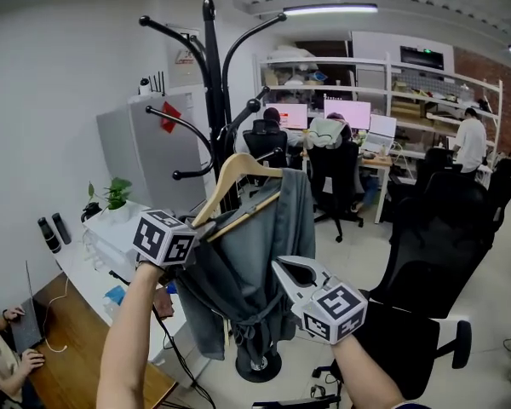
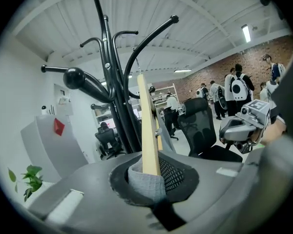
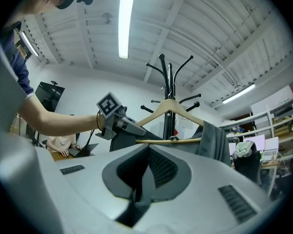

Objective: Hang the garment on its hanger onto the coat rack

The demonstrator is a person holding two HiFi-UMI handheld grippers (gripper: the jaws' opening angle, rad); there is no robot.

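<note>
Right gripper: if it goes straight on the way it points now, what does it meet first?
Most likely the garment draped on the hanger, near its lower bar; depth is unclear.

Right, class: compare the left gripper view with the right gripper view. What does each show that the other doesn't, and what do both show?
Left gripper view only: the left gripper shut on one end of the wooden hanger, the right gripper from outside, and a potted plant. Right gripper view only: the hanger's full triangle, a person at a laptop, and nothing between its own jaws. Both: the black coat rack, the hanger and the grey garment.
</note>
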